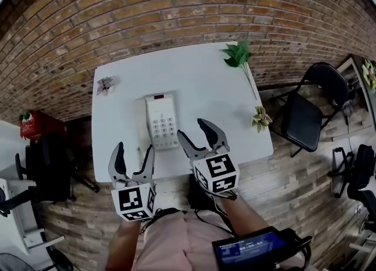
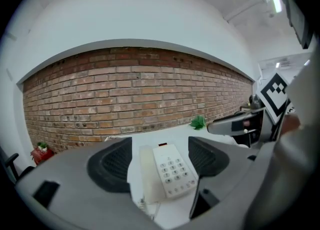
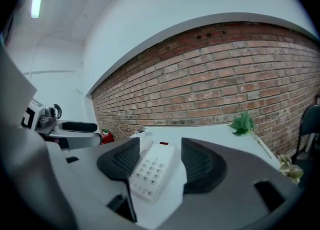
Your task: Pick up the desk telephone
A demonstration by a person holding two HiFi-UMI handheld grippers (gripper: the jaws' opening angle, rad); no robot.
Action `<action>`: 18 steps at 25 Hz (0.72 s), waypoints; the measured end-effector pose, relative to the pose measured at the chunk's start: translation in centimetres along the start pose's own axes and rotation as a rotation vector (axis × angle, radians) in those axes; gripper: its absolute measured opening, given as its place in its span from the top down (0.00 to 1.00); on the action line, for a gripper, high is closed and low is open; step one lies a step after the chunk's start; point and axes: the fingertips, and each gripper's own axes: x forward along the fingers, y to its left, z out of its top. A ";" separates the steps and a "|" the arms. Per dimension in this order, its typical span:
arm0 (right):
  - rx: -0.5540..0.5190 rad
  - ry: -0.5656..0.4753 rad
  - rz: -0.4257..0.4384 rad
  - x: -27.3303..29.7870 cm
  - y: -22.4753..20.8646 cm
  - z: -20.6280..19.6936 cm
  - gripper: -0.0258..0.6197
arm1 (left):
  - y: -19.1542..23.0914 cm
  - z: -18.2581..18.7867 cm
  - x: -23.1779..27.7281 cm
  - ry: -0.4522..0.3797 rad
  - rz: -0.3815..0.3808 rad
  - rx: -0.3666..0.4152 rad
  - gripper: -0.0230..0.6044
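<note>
1. Nearest the person, low in the head view, a dark handheld device with a lit blue screen (image 1: 249, 249) sits by the right forearm.
2. The left gripper (image 1: 135, 149) is at the near edge of the white table (image 1: 200, 82). Its jaws stand apart and hold nothing.
3. The right gripper (image 1: 191, 129) reaches slightly farther over the table, close to the phone's near right corner. Its jaws are also spread and hold nothing.
4. The desk telephone (image 1: 161, 121), white with a keypad and its handset along the left side, lies flat on the table just beyond both grippers. Each gripper view shows it through the gap between that gripper's jaws.
5. Farther out on the table are a pink flower (image 1: 106, 84) at the left, a pale sprig (image 1: 260, 117) at the right edge and a green leafy stem (image 1: 238, 55) at the far right corner.
6. A black chair (image 1: 305, 111) stands right of the table.
7. A brick wall (image 1: 176, 17) runs behind.
</note>
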 end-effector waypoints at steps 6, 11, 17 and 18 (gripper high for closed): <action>-0.020 -0.014 0.017 2.0 -1.9 2.5 0.55 | -0.1 2.1 2.3 -0.027 -0.006 -0.019 0.39; -0.017 0.019 0.020 3.8 -2.5 2.2 0.55 | 0.8 1.8 4.0 -0.009 -0.014 -0.059 0.39; 0.002 0.079 0.013 6.4 -2.6 0.5 0.55 | 1.7 1.1 6.7 0.017 -0.055 -0.069 0.39; 0.007 0.087 0.012 6.8 -2.7 0.4 0.55 | 2.0 1.0 7.1 0.022 -0.059 -0.072 0.39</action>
